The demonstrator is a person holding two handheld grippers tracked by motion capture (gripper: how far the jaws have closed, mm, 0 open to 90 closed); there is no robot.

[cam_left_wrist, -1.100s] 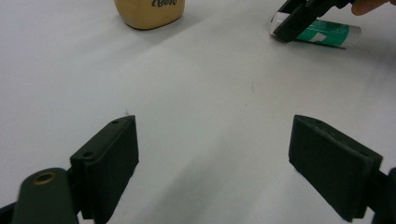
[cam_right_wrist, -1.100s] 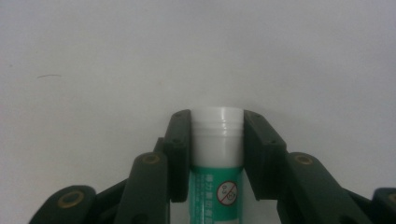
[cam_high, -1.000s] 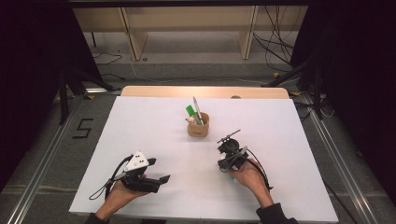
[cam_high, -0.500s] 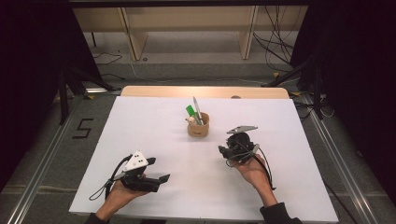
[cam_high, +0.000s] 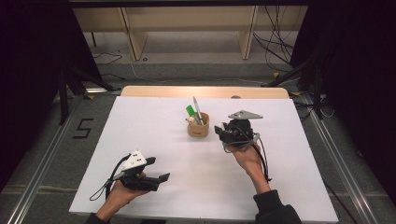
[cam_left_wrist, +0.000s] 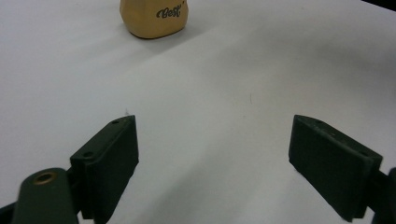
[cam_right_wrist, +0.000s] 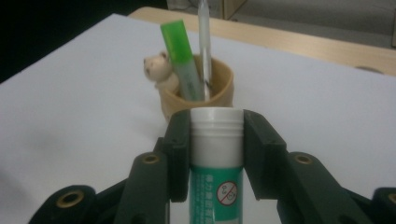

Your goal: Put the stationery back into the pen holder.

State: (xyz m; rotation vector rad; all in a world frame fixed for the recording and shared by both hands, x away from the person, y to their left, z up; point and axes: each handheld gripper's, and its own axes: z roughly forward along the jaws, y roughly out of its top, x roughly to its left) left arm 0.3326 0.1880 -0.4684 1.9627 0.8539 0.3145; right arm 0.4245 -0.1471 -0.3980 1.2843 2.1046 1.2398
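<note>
A tan pen cup [cam_high: 198,126] [cam_right_wrist: 198,95] [cam_left_wrist: 153,17] stands mid-table with a green highlighter [cam_right_wrist: 179,56], a silver pen [cam_right_wrist: 204,42] and a small bear figure [cam_right_wrist: 158,70] on its rim. My right gripper [cam_high: 225,134] [cam_right_wrist: 217,140] hovers just right of the cup, shut on a glue stick [cam_right_wrist: 216,158] with a white cap and green label, held upright. At the near left, low over the table, my left gripper [cam_high: 156,171] [cam_left_wrist: 212,158] is open with nothing between its jaws.
The white table top [cam_high: 154,121] has a wooden strip [cam_high: 205,92] along its far edge. Beyond it are wooden shelf legs and cables on the floor. Metal rails run along both sides of the table.
My right gripper has risen and moved away from me toward the cup, with the glue stick in it. The left gripper has stayed where it was.
</note>
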